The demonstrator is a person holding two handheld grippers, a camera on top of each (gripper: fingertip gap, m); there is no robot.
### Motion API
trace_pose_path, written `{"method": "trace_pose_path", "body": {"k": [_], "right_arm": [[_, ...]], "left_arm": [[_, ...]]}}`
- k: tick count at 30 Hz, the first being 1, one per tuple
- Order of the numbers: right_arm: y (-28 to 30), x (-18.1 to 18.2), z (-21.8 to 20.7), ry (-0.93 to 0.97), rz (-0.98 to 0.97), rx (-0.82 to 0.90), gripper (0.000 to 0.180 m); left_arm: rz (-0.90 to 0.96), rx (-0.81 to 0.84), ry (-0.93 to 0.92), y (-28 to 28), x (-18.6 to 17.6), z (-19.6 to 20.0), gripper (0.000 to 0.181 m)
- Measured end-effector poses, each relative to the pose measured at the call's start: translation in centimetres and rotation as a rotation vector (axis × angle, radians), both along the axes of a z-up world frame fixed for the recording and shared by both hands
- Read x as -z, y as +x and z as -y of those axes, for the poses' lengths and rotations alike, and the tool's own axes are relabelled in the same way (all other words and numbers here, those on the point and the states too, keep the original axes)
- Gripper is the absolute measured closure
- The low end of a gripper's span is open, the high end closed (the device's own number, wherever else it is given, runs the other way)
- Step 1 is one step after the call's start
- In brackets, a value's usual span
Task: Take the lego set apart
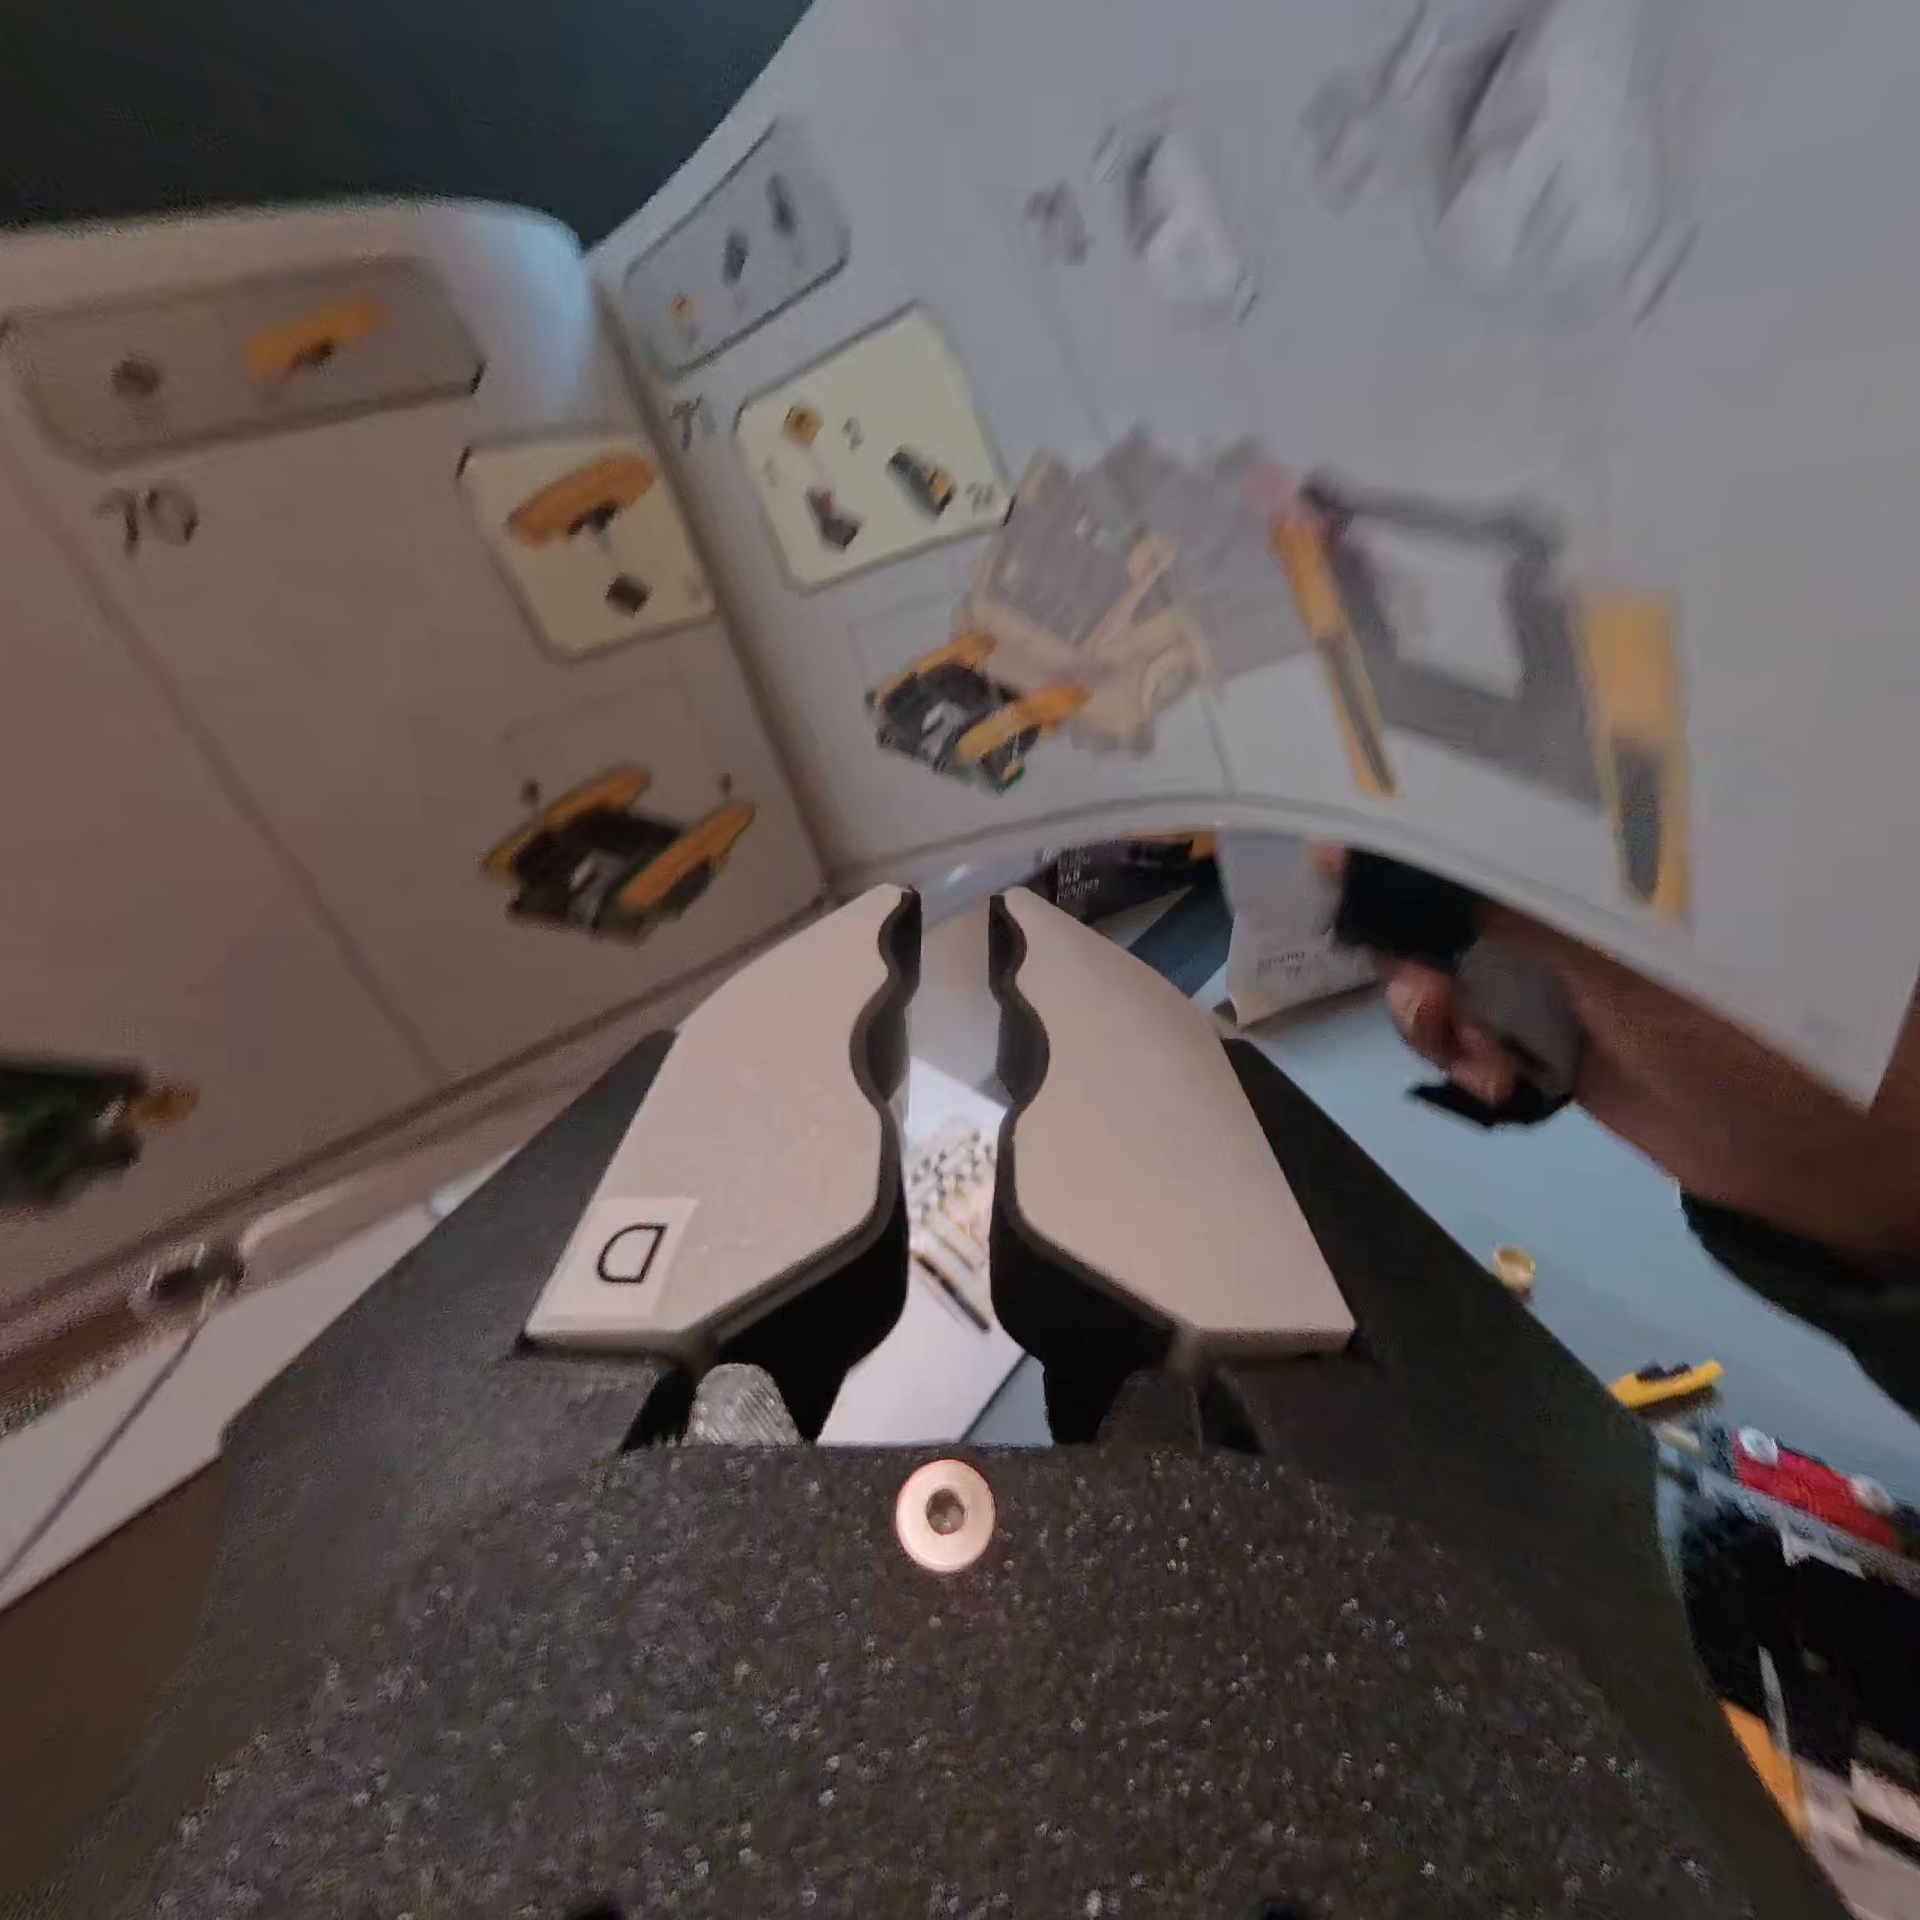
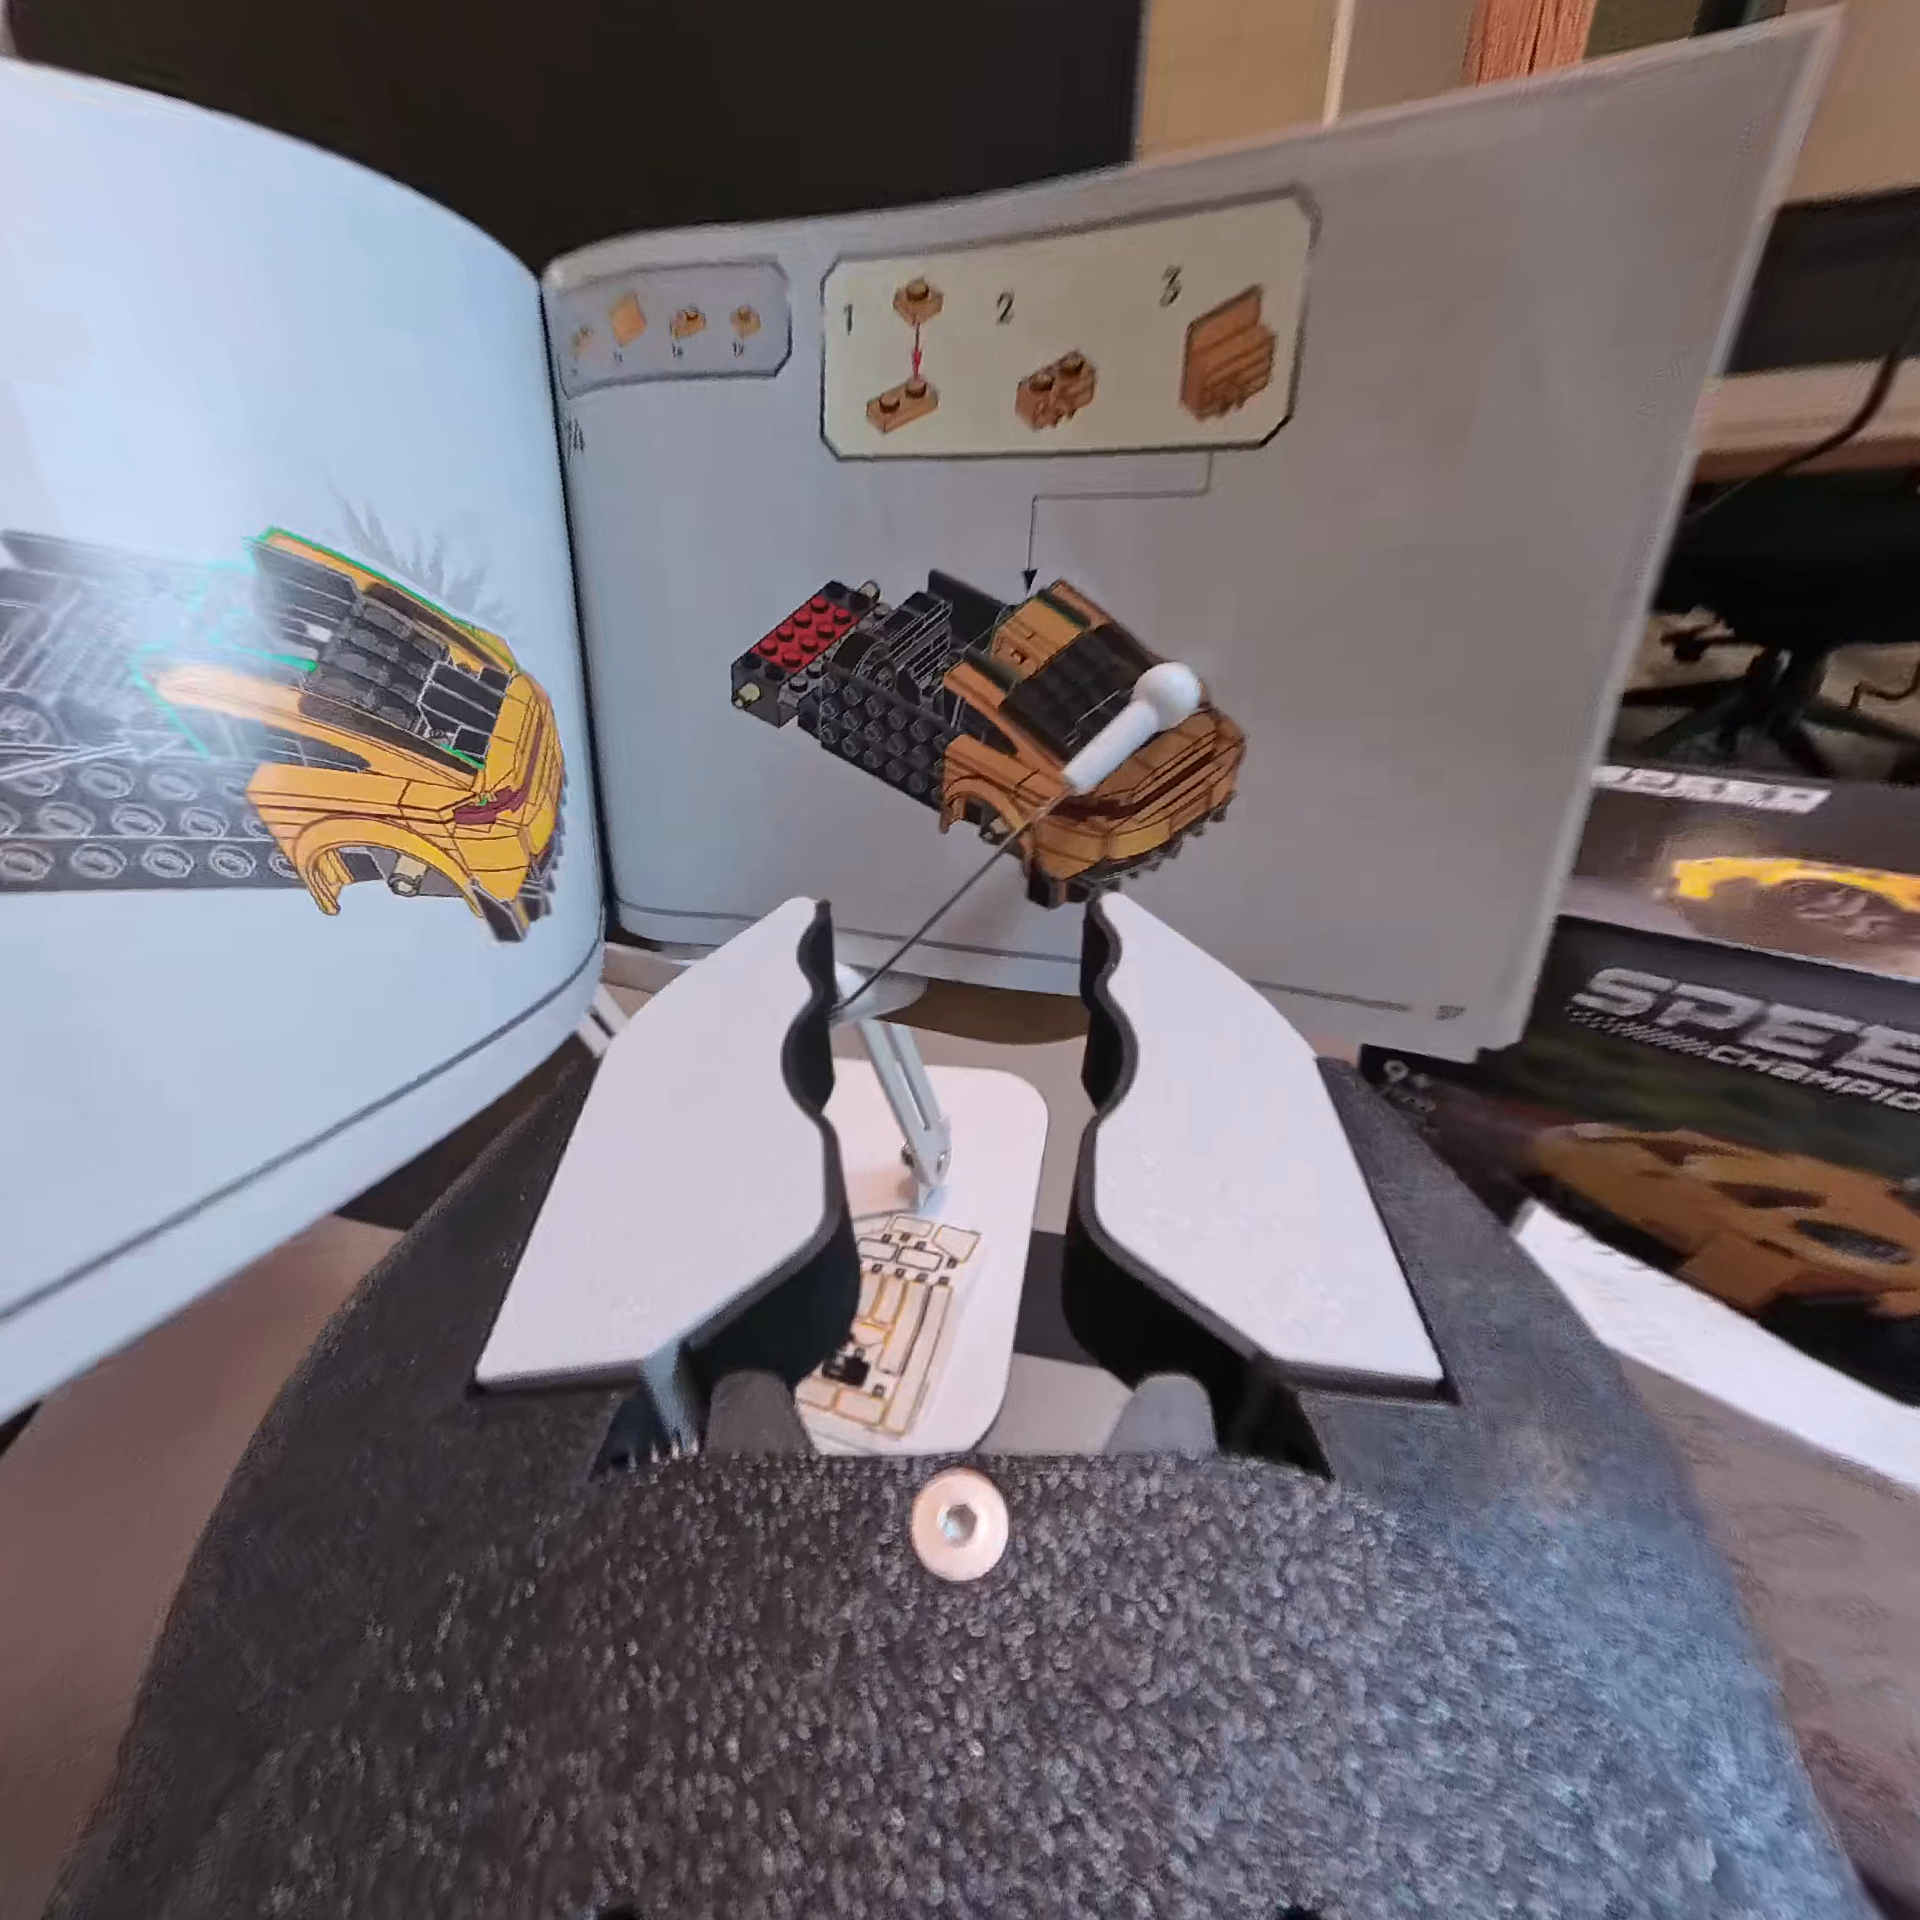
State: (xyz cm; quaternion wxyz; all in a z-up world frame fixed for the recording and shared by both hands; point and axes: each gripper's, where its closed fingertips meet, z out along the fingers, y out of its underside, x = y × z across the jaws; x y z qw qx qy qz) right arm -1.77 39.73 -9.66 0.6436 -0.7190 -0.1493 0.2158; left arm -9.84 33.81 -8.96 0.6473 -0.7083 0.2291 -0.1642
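Left gripper barely parted, right gripper spread wide, both empty, booklet just ahead. Lego sits low right of the left gripper: probably light, stiff, tight-clutched. Pinch brick sides.

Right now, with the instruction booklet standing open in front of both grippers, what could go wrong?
1. The instruction booklet fills both views, so the loose bricks are barely visible; reaching for them may miss.
2. A page curls above the left gripper, whose jaws are only narrowly apart; it could catch or crease the paper.
3. The open right gripper sits near a thin black wire and could snag it.
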Motion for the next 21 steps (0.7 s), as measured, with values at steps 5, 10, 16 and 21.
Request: {"method": "trace_pose_path", "body": {"k": [5,10,16,21], "right_arm": [[-0.6,0.0,-1.2,-0.015,-0.034,0.078,0.157],[-0.5,0.1,-1.1,-0.085,-0.386,-0.044,0.177],[0.2,1.6,-0.3,-0.131,-0.814,-0.164,0.177],[0.2,3.0,0.2,-0.156,-1.036,-0.252,0.177]], "left_arm": [[-0.123,0.029,0.050,4.0,-2.2,-1.8,0.172],[-0.317,-0.036,0.035,5.3,-2.1,-4.2,0.176],[-0.435,-0.080,0.002,6.0,-2.2,-6.5,0.177],[-0.468,-0.130,-0.031,5.9,-1.9,-7.7,0.181]]}}
